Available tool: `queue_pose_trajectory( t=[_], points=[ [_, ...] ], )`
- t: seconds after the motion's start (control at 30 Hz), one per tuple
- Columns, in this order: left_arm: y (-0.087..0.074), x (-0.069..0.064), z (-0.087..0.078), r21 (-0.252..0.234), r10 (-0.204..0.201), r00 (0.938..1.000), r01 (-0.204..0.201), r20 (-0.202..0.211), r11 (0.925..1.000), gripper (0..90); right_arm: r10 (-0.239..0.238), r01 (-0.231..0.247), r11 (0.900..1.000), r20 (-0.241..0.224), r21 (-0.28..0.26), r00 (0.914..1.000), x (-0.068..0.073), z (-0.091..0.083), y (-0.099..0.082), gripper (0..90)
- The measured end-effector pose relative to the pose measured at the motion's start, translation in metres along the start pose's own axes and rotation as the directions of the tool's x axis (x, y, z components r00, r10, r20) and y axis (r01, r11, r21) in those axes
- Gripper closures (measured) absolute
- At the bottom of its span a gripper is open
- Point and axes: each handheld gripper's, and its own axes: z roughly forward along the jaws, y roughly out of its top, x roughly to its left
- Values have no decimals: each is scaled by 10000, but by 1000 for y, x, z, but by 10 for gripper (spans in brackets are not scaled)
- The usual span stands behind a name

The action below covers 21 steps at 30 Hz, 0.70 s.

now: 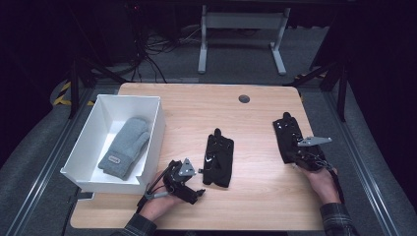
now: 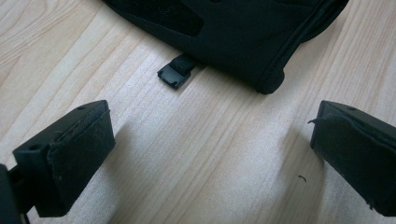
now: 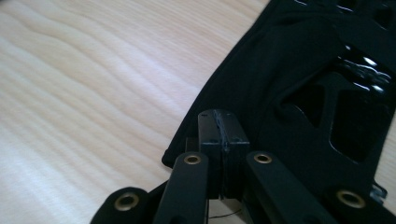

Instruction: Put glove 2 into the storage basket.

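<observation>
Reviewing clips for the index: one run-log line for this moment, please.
left gripper: open, near middle black glove | right gripper: shut on right black glove cuff | grey mitten: in white bin

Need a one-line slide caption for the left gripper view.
Left gripper open over the wooden table, just short of the black glove's cuff and pull tab.

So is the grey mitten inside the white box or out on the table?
Inside. The grey mitten lies flat on the floor of the white box, with the box walls around it, apart from both black gloves on the table.
</observation>
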Motion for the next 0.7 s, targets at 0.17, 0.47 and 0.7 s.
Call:
queue_pose_trajectory(
  t=[0.17, 0.47, 0.7],
  points=[
    [0, 0, 0, 24, -47, 10000, 47, -20, 10000, 1, -388, 390, 9992, -469, 35, 9981, 15, 0, 1, 900],
    [0, 0, 0, 22, -46, 10000, 46, -15, 10000, 1, -820, 832, 9965, -1135, 66, 9902, 38, 0, 3, 900],
    [0, 0, 0, 13, -47, 10000, 47, -9, 10000, 1, -1331, 1362, 9907, -1970, 23, 9713, 65, -2, 1, 900]
  ],
)
